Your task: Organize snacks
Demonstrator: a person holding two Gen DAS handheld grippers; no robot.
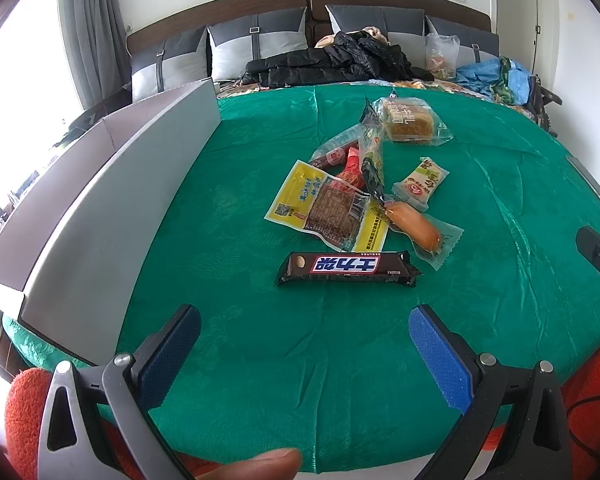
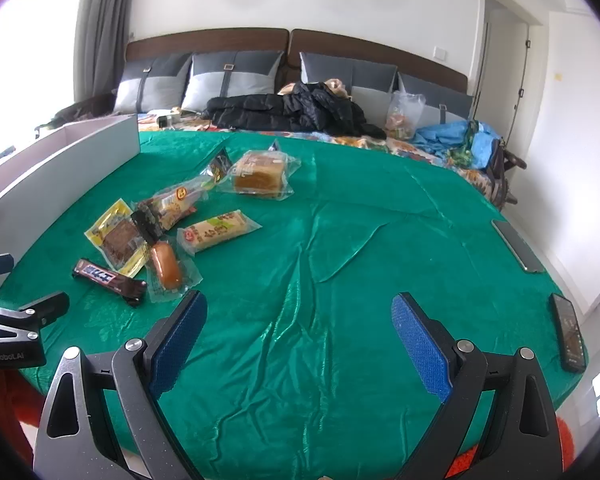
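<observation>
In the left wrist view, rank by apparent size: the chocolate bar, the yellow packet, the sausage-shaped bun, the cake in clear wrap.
1. Yellow packet
2. Chocolate bar, though it lies nearest the camera
3. Cake in clear wrap and sausage-shaped bun: look alike; the cake is farther, so unsure.

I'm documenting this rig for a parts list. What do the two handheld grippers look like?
Both the left gripper and right gripper have black and grey metal linkage arms with silver rivets, ending in flat fingers faced with textured blue pads. The left one's body, seen from the right wrist, bears white "GenRobot.AI" lettering.
</observation>
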